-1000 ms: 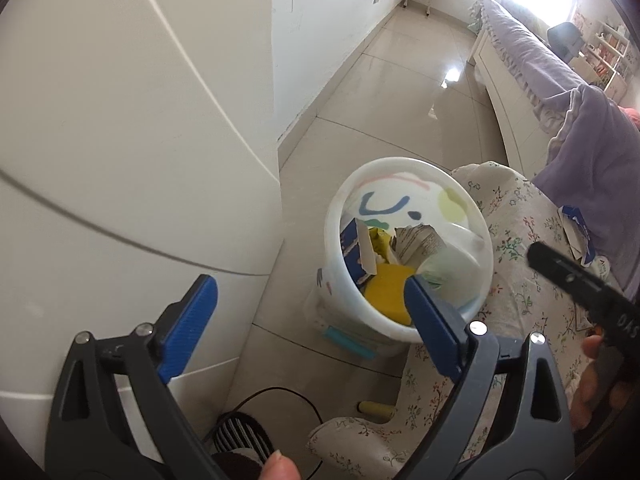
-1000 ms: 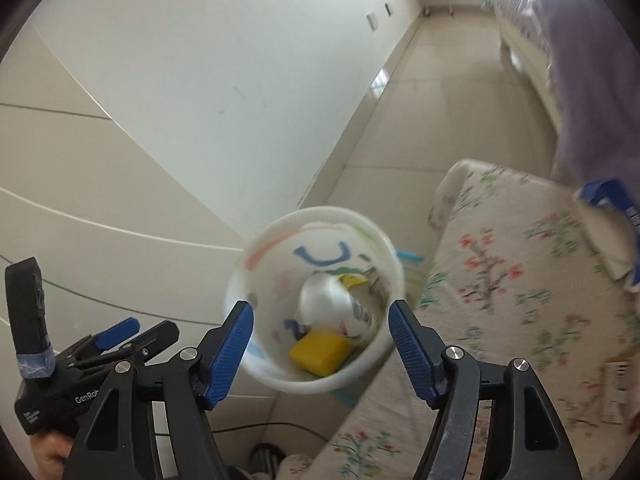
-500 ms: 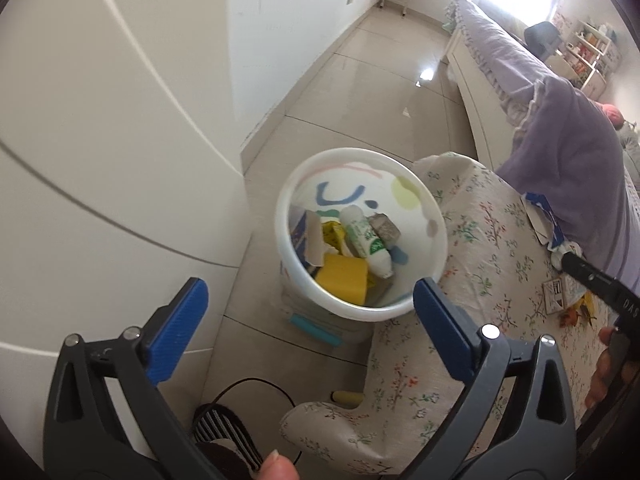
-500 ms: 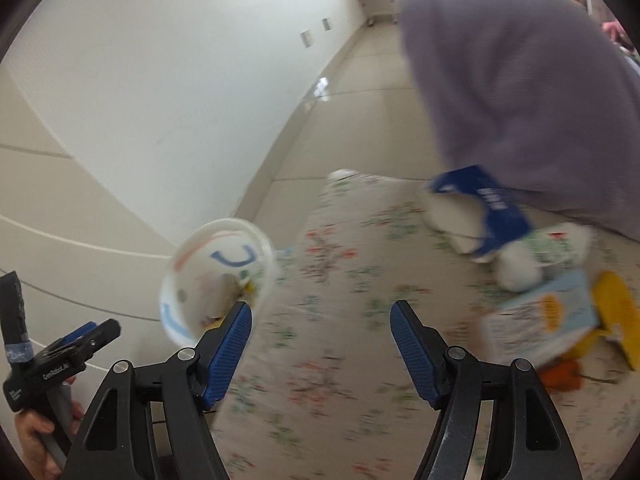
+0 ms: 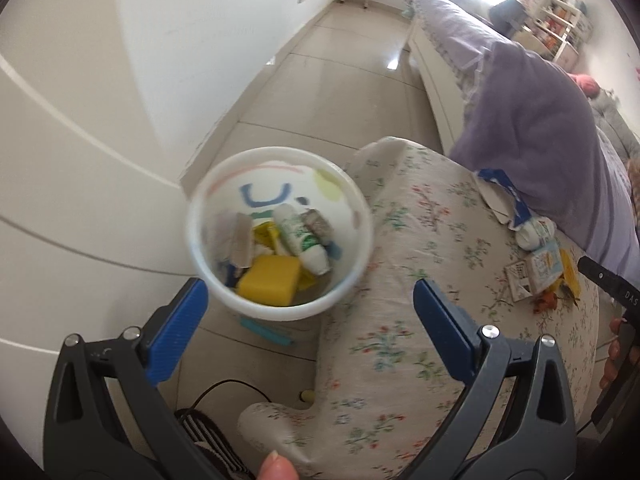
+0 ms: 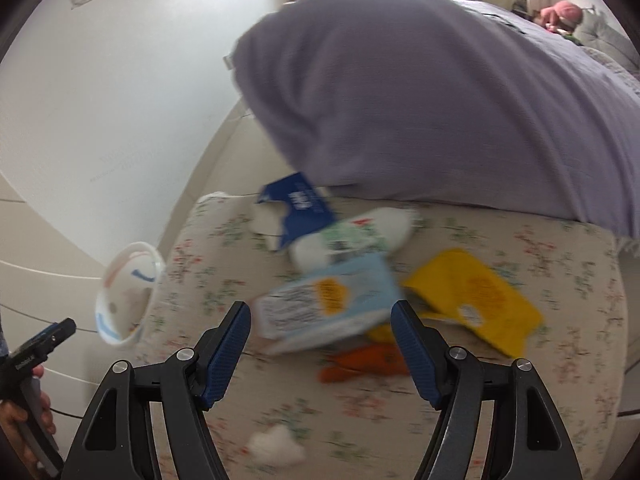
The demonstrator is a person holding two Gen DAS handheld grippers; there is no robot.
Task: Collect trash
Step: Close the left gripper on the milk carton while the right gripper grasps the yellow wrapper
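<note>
White bin (image 5: 280, 184): it sat on the floor beside the floral cushion (image 5: 420, 264), already holding a yellow sponge (image 5: 270, 286) and a bottle (image 5: 300, 240).
Left on cushion: a pale blue packet (image 6: 328, 304), a yellow wrapper (image 6: 472, 300) and more awaited you.
Left gripper (image 5: 308, 328): you held it spread wide, empty.
Right gripper (image 6: 320, 352): unclenched, empty, above the packet.

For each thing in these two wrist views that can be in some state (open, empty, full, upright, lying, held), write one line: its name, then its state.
Left tongs: open, empty.
Right tongs: open, empty.
White bin: upright, partly filled, no lid.
White bottle in bin: lying on the other trash.
Yellow sponge: in the bin.
Light blue packet: lying on the floral cushion, not held.
Yellow packet: lying flat on the cushion.
Blue carton: torn open, lying there.
</note>
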